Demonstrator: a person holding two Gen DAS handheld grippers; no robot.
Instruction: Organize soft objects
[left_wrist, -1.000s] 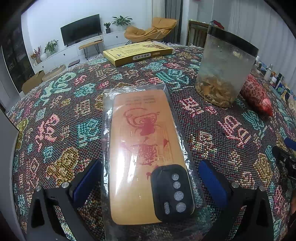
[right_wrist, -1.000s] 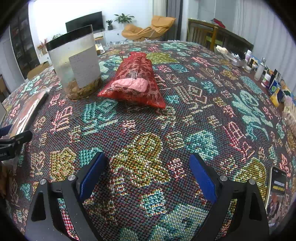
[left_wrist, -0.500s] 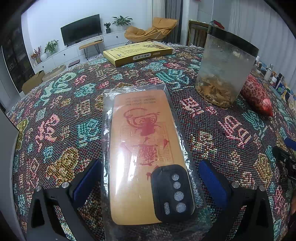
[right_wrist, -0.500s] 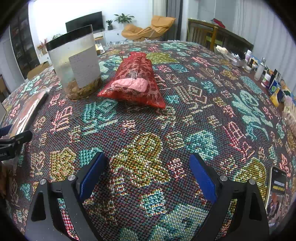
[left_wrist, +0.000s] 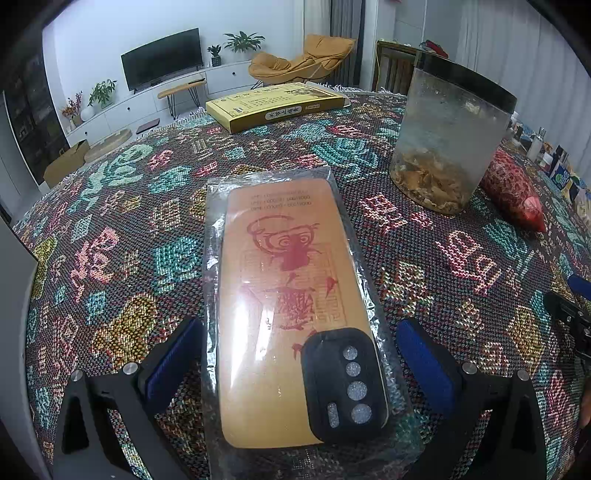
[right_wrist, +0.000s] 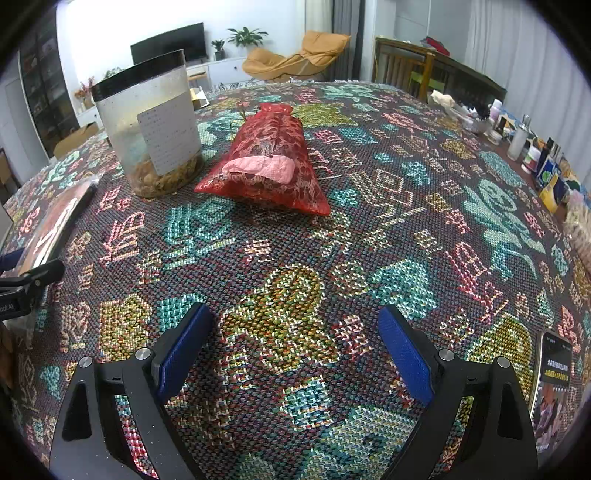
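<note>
An orange phone case in a clear plastic sleeve lies flat on the patterned tablecloth. My left gripper is open, its blue pads on either side of the sleeve's near end, not touching it. A red mesh bag with a pink paper inside lies further out in the right wrist view; it also shows in the left wrist view. My right gripper is open and empty, low over bare cloth, well short of the bag.
A clear jar with a black lid stands left of the red bag, also in the left wrist view. A yellow box lies at the far edge. A phone lies at the right. Bottles and packets line the right side.
</note>
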